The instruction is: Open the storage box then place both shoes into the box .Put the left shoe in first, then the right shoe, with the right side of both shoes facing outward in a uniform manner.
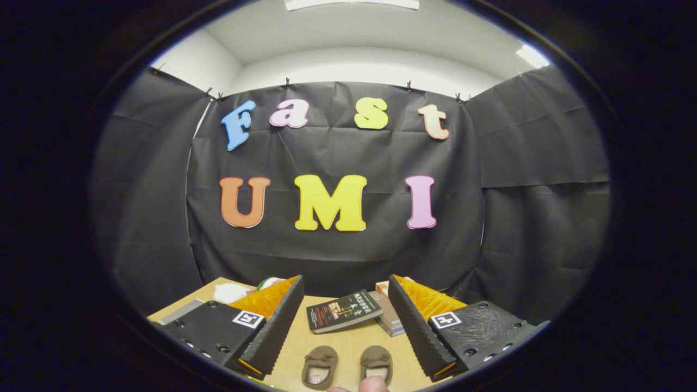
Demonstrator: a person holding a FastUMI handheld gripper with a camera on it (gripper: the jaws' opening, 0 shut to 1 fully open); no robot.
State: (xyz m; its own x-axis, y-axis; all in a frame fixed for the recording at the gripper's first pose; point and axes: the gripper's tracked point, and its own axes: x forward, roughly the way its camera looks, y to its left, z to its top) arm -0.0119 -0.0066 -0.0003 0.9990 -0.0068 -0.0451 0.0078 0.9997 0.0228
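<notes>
Two brown shoes (347,366) sit side by side low in the frame on the wooden counter (348,343), between the spread, empty jaws of the gripper (345,291) (toes pointing away); beyond them lies a dark book (343,311).

My one camera rides on the gripper (346,305), looking forward along its two fingers, spread wide apart and holding nothing. It sits low above the wooden table (348,348) and faces level toward the booth's black cloth wall, so the ceiling curves overhead. The fisheye puts the two brown shoes (347,366) nearest, between the fingers; a dark book (344,311) lies just beyond them, farther along the table.
</notes>
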